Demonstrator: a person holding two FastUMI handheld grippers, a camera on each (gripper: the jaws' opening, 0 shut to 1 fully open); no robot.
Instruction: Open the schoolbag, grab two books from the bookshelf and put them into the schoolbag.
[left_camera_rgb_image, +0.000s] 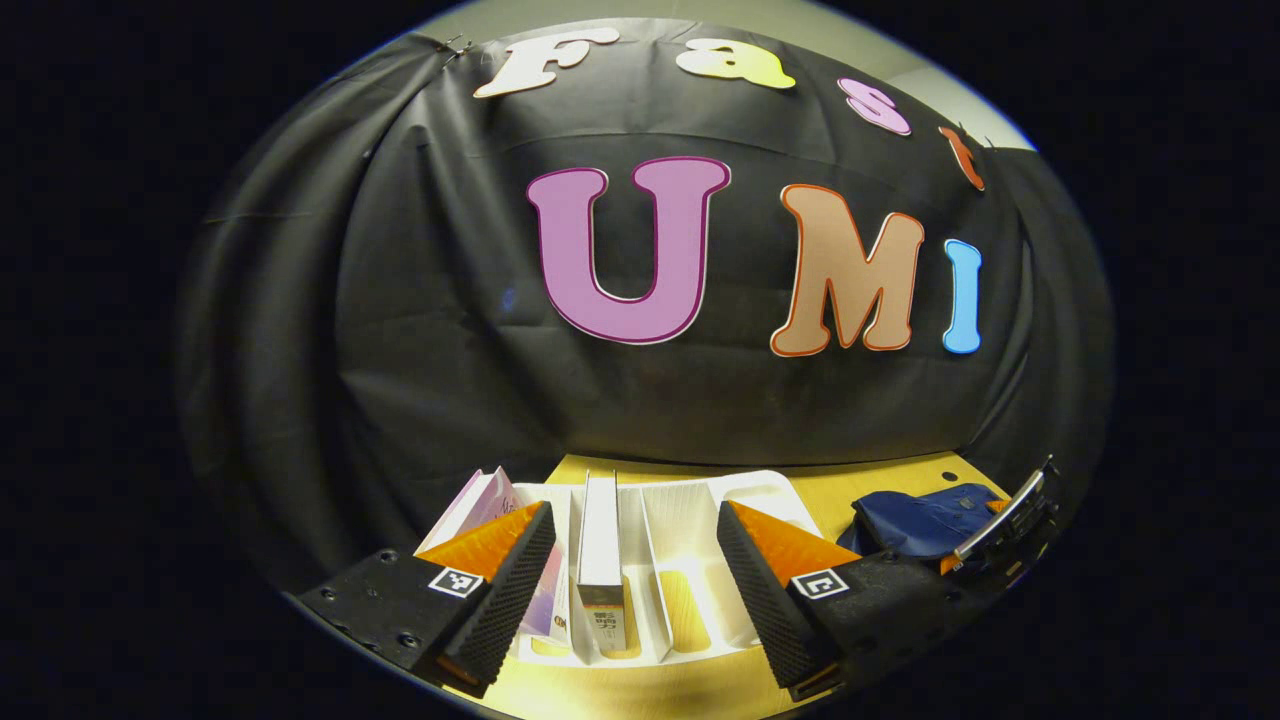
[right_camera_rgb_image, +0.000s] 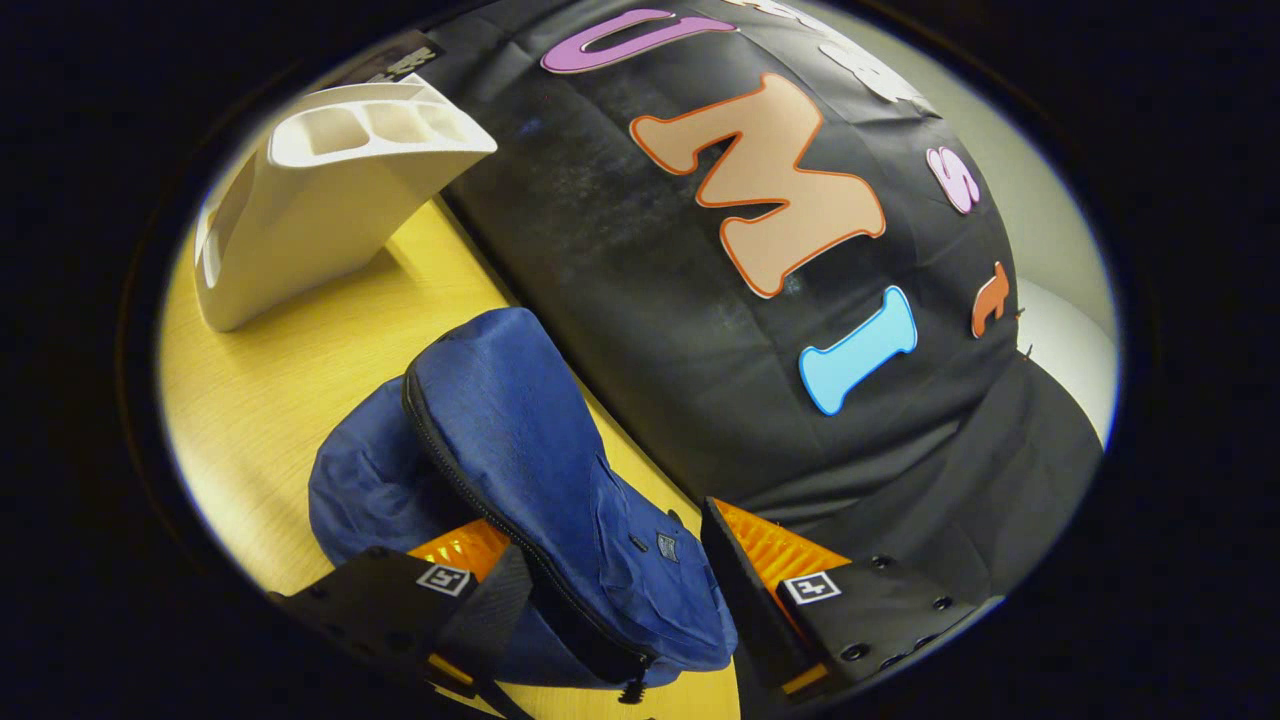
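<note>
In the left gripper view a white bookshelf (left_camera_rgb_image: 700, 520) stands on the yellow table. A white book (left_camera_rgb_image: 600, 545) stands upright in one slot, and a pink book (left_camera_rgb_image: 485, 500) leans at its left end. My left gripper (left_camera_rgb_image: 635, 590) is open, its fingers on either side of the white book and clear of it. The blue schoolbag (left_camera_rgb_image: 920, 520) lies to the right, with my right gripper (left_camera_rgb_image: 1010, 520) at it. In the right gripper view the schoolbag (right_camera_rgb_image: 540, 450) lies between the wide-apart fingers of my open right gripper (right_camera_rgb_image: 610, 610). Its zip line (right_camera_rgb_image: 470, 490) runs down over the left finger.
The bookshelf (right_camera_rgb_image: 330, 190) also appears at the upper left of the right gripper view, across bare yellow table (right_camera_rgb_image: 290, 380). The black cloth wall (left_camera_rgb_image: 450, 300) hangs close behind shelf and bag. The table's back edge runs along the cloth.
</note>
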